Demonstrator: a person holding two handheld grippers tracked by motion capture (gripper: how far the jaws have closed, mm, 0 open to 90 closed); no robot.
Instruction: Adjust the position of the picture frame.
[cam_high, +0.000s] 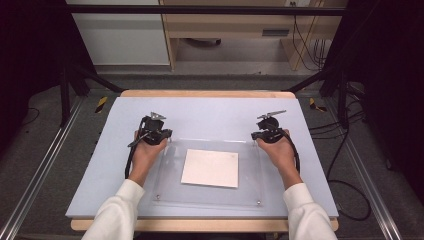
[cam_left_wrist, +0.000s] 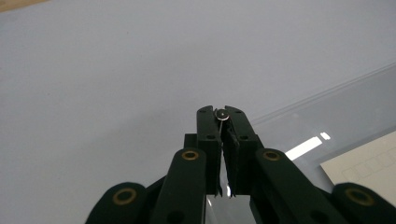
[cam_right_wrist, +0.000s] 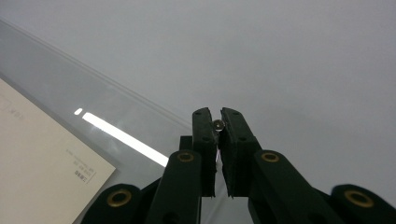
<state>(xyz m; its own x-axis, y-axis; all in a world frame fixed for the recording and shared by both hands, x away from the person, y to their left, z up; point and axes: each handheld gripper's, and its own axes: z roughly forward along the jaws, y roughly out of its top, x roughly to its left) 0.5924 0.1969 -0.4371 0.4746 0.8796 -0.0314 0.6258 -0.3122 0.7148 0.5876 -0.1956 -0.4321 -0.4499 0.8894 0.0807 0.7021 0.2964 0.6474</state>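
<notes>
- A clear plastic sheet (cam_high: 250, 175) lies flat on the pale blue surface (cam_high: 210, 112), nearer the person's edge than the far edge, with small metal studs at its corners.
- A white sheet of paper (cam_high: 210, 168) sits under or on the clear sheet, about in its middle; which of the two cannot be told. Faint print shows on the paper in both gripper views.
- The left tool (cam_high: 159, 134) is at the far left corner of the clear sheet, held in the person's left hand (cam_high: 146, 154).
- In the left gripper view the left tool (cam_left_wrist: 223, 116) has its jaws pressed nearly together, pinching a small round metal stud (cam_left_wrist: 222, 115) at the corner of the clear sheet (cam_left_wrist: 345, 116).
- The right tool (cam_high: 263, 135) is at the far right corner of the clear sheet, held in the right hand (cam_high: 280, 152).
- In the right gripper view the right tool (cam_right_wrist: 218, 122) has its jaws closed on a small round stud (cam_right_wrist: 218, 124) just beyond the clear sheet's edge (cam_right_wrist: 93, 93), with the paper (cam_right_wrist: 42, 158) lower left.
- Both white sleeves (cam_high: 117, 212) come in from the near edge of the surface.
</notes>
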